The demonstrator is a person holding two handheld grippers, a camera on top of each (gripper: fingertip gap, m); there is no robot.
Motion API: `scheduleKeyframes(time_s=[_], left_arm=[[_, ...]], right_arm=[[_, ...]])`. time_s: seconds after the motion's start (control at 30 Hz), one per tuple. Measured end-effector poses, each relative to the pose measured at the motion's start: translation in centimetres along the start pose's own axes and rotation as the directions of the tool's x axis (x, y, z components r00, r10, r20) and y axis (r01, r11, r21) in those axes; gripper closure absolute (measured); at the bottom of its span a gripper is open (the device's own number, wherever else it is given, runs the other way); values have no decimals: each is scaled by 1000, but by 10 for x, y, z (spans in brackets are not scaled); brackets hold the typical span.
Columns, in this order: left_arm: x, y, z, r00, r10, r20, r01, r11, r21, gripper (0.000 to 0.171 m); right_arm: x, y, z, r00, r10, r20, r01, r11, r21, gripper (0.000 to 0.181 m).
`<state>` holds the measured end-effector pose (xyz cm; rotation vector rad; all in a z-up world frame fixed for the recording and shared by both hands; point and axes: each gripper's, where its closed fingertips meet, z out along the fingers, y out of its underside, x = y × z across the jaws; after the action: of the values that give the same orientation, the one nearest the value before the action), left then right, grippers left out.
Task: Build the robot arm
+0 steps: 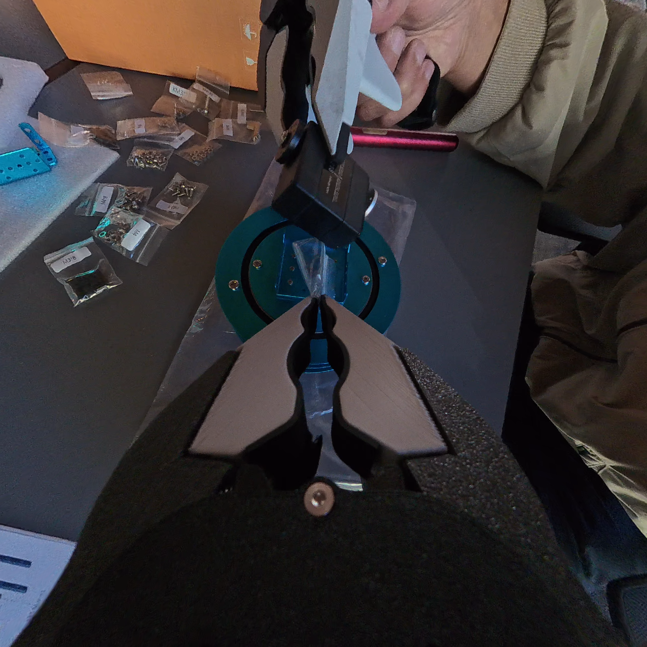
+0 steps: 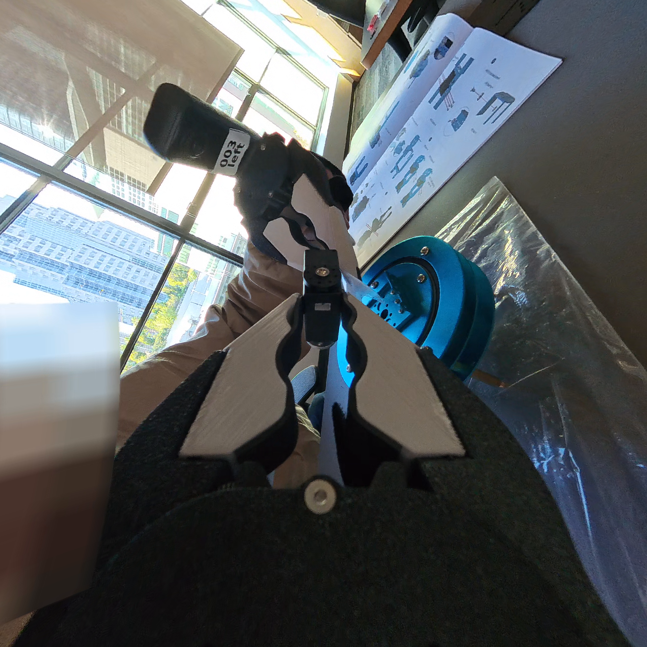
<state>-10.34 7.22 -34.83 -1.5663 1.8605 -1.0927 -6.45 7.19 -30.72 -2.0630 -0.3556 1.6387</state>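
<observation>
In the left wrist view my left gripper is shut, its tips pinching the near end of a small clear plastic bag. The bag lies over a blue bracket in the middle of a round teal-blue base. My right gripper is shut on a black servo motor. In the left wrist view it holds the servo tilted just above the far side of the base. The base and bracket show in the right wrist view, to the right of the servo.
Several small bags of screws lie left of the base, with an orange box behind. A red cylinder lies at the back. A clear plastic sheet lies under the base, an instruction sheet beside it. A person's sleeve is on the right. My right fingertips sit around 6 cm from my left ones. The right tips stand about 25 cm off the red cylinder.
</observation>
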Motion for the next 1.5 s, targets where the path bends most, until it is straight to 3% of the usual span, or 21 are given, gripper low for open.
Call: scheduleKeyframes(time_s=[0.13,0.27,0.4,0.57,0.7,0.83,0.9,1.03,1.1,1.2,1.33,1.43,1.5], left_arm=[[-2,-3,-14,996,-88,33,86,994,63,171],[17,9,-40,986,-148,73,136,979,149,171],[58,38,-56,968,-220,124,189,957,220,171],[121,73,-41,946,-267,182,211,937,278,171],[172,82,-20,957,-237,168,175,933,315,171],[208,82,-4,961,-262,90,215,910,354,171],[210,91,2,952,-280,124,222,911,347,171],[216,92,5,944,-319,80,264,881,392,171],[215,85,0,938,-342,47,289,853,435,171],[210,77,-6,932,-362,20,311,828,466,171],[204,72,-3,935,-352,40,300,848,438,171],[202,69,3,939,-341,40,296,863,410,171],[199,67,6,941,-337,38,296,869,397,171]], right_arm=[[-9,9,-4,1000,-24,-19,23,999,-33,162],[-4,59,-9,968,-178,-176,133,962,-237,162],[-2,95,-17,893,-333,-304,232,918,-322,161],[5,141,-10,930,-192,-314,58,918,-392,161],[10,160,-4,925,-197,-325,49,910,-411,161],[14,163,-16,930,-140,-339,24,945,-325,161],[21,152,-36,912,-123,-392,18,965,-261,161],[37,123,-77,794,-294,-532,197,952,-232,161],[43,124,-79,779,-327,-535,224,942,-249,161],[52,134,-82,726,-419,-546,254,900,-353,161],[46,134,-91,658,-518,-547,227,829,-512,161],[54,141,-102,572,-630,-525,115,695,-710,161],[56,143,-98,555,-686,-471,56,595,-802,161]])
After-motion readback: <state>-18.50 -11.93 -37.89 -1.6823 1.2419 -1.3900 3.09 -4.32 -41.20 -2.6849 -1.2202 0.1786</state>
